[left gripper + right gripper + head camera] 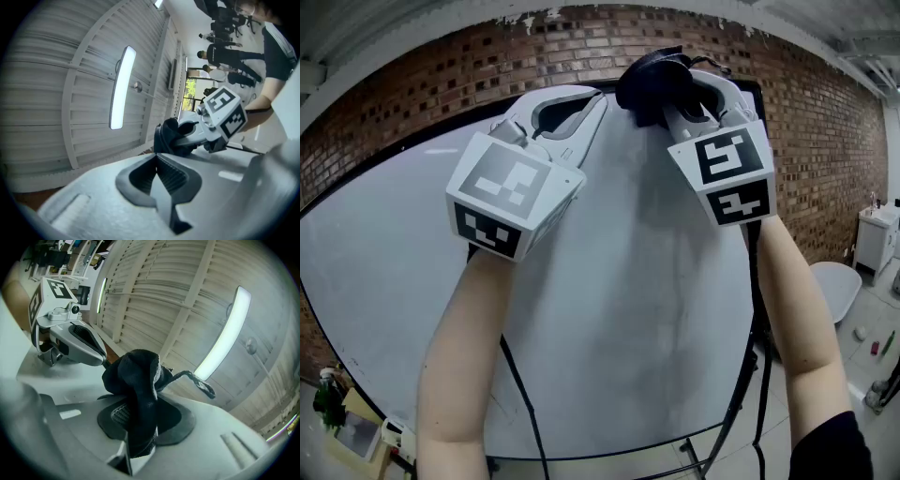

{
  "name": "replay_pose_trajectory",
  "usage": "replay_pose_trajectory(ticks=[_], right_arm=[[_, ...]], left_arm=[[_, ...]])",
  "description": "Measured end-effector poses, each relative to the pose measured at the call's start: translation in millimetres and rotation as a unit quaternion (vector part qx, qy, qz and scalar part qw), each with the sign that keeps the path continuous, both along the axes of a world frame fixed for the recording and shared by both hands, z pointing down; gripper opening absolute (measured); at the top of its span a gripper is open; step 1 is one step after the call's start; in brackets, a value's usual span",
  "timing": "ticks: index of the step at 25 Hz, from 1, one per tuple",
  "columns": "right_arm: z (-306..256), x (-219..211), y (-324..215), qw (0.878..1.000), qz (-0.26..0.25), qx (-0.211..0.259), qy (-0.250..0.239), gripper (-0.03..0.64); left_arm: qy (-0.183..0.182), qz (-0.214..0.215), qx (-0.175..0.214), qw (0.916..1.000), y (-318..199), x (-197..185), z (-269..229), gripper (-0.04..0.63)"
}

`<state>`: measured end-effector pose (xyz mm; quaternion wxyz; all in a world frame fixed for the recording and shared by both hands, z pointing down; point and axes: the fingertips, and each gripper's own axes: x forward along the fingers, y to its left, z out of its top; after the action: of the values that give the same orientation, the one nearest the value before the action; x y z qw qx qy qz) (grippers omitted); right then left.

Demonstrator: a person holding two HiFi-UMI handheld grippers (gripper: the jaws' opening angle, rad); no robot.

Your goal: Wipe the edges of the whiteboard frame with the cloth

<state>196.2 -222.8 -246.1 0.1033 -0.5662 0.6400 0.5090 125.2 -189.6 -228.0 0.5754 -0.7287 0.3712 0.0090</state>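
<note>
The whiteboard [609, 309] stands upright before me, its black frame [394, 153] running along the top. Both grippers are raised to the top edge. My right gripper [677, 94] is shut on a dark cloth [654, 80], which is bunched against the top of the frame. In the right gripper view the cloth [136, 380] is pinched between the jaws and spills above them. My left gripper [596, 99] is just left of the cloth, its jaws shut with nothing between them. In the left gripper view the left gripper [157, 158] is shut, with the cloth [168, 137] just beyond it.
A brick wall [825, 141] is behind the board. A white cabinet [872, 239] and a white rounded seat [839, 281] stand at the right. The board's black stand legs [525, 403] show below. A ceiling lamp [121, 86] is overhead. People [225, 51] are in the background.
</note>
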Motion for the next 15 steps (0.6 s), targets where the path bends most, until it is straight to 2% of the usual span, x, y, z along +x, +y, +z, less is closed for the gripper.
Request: replay_pose_trajectory(ticks=[10, 15], right_arm=[[-7, 100, -7, 1.000, 0.011, 0.006, -0.004, 0.083], [-6, 142, -13, 1.000, 0.018, 0.003, -0.016, 0.081]], left_arm=[[0.018, 0.002, 0.003, 0.9998, -11, 81, 6, 0.002], [-0.007, 0.004, -0.002, 1.0000, -17, 127, 14, 0.002]])
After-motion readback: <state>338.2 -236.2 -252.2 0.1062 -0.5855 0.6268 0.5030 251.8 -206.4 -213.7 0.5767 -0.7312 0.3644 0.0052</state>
